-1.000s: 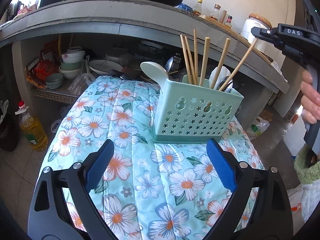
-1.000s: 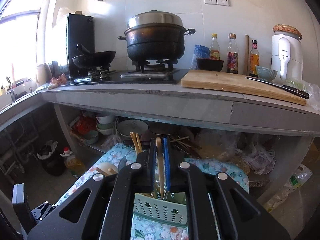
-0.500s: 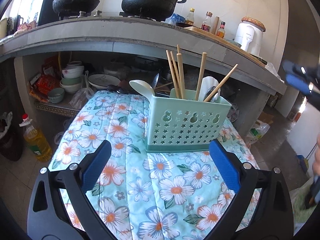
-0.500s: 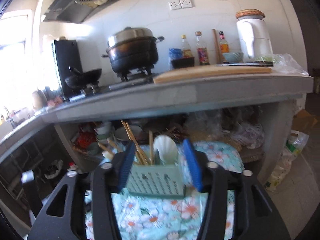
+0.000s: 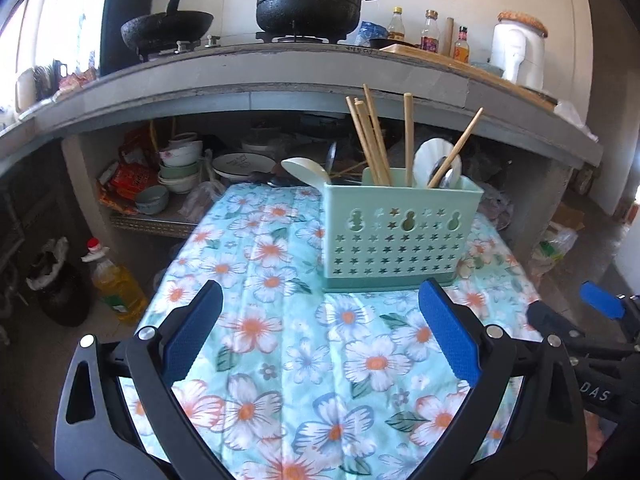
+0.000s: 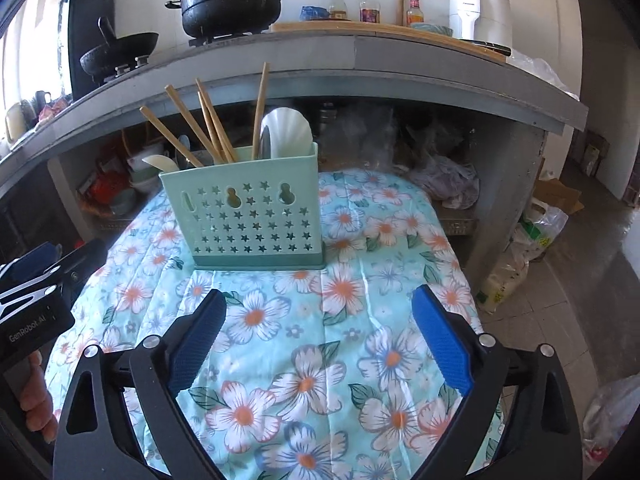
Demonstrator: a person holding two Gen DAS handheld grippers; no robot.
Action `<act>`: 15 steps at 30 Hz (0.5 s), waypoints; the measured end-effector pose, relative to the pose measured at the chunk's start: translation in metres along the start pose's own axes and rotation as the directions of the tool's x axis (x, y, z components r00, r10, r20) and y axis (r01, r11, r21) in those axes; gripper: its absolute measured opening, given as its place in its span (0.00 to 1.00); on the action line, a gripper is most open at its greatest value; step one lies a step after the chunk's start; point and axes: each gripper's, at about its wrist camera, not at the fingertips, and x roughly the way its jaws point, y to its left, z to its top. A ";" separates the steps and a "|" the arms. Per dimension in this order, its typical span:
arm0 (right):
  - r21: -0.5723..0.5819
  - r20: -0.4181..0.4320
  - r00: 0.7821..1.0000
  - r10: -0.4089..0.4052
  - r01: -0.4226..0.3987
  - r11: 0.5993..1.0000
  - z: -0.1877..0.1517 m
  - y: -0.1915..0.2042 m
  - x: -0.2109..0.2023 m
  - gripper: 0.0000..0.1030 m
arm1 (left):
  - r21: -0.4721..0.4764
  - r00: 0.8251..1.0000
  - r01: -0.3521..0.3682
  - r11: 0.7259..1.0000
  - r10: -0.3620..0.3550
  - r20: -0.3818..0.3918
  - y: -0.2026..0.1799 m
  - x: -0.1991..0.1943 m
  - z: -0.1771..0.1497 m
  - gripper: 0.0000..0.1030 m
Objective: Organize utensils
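Note:
A mint green utensil holder (image 5: 402, 236) with star-shaped holes stands upright on a floral tablecloth (image 5: 304, 344). It holds several wooden chopsticks (image 5: 374, 142), a white spoon (image 5: 436, 160) and a pale ladle (image 5: 306, 170). It also shows in the right wrist view (image 6: 252, 216), with the chopsticks (image 6: 208, 120) sticking out. My left gripper (image 5: 320, 336) is open and empty, in front of the holder. My right gripper (image 6: 316, 340) is open and empty, also in front of the holder, and shows at the right edge of the left wrist view (image 5: 600, 308).
A concrete counter (image 5: 280, 76) behind carries a black pot (image 5: 310, 0), a wok (image 5: 168, 28), bottles (image 5: 430, 32) and a white appliance (image 5: 518, 52). Bowls (image 5: 180, 164) and plates lie on the shelf below. An oil bottle (image 5: 114, 280) stands on the floor at left.
The right gripper was shut on a chopstick above the holder; it has opened and drawn back low over the cloth. The chopstick stands in the holder. The left gripper pulled back slightly.

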 end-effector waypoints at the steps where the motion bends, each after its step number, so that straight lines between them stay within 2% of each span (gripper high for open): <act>1: -0.005 0.004 1.000 -0.011 0.011 1.000 0.000 0.001 -0.001 0.92 | 0.014 1.000 -0.027 1.000 0.027 0.000 -0.002 0.000 0.000 0.92; 4: -0.021 0.011 0.999 -0.040 0.040 0.999 0.002 0.004 -0.003 0.94 | 0.035 0.997 -0.083 0.996 0.083 0.000 -0.004 0.000 0.000 0.92; 7: -0.032 0.010 0.998 -0.058 0.058 0.998 0.004 0.006 -0.001 0.94 | 0.002 0.989 -0.148 0.989 0.148 0.005 0.001 0.001 0.000 0.92; 10: -0.043 0.001 0.997 -0.072 0.072 0.996 0.005 0.008 0.001 0.94 | -0.027 0.983 -0.184 0.983 0.184 0.002 0.008 0.002 0.001 0.92; 12: -0.047 -0.004 0.997 -0.076 0.076 0.996 0.006 0.009 0.003 0.94 | -0.032 0.972 -0.235 0.971 0.235 -0.010 0.012 0.004 0.003 0.92; 15: -0.046 -0.006 0.997 -0.080 0.080 0.996 0.007 0.010 0.004 0.94 | -0.030 0.964 -0.264 0.964 0.263 -0.033 0.019 0.008 0.004 0.92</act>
